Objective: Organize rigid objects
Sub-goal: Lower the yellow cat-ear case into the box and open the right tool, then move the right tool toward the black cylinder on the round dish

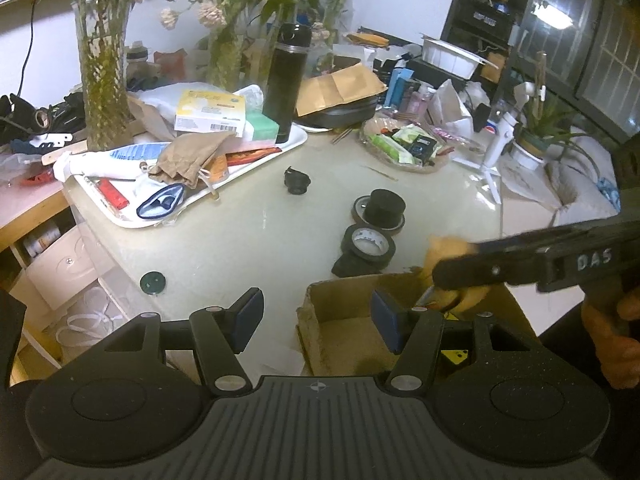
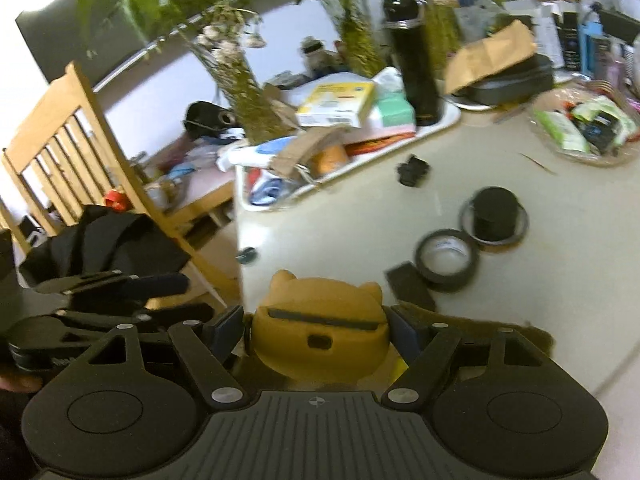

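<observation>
Partly inside cardboard box (image 1: pixel 340 332): orange bear-shaped toy (image 2: pixel 320 336)

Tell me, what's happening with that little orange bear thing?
A person is tidying a cluttered table with tongs in each hand. The right tongs have the orange bear-shaped toy between their pads, just over the open cardboard box. The left tongs straddle the box's corner wall. Black tape rolls are on the table beyond the box.

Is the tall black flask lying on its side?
No, the tall black flask stands upright on the white tray, beside the yellow box.
</observation>
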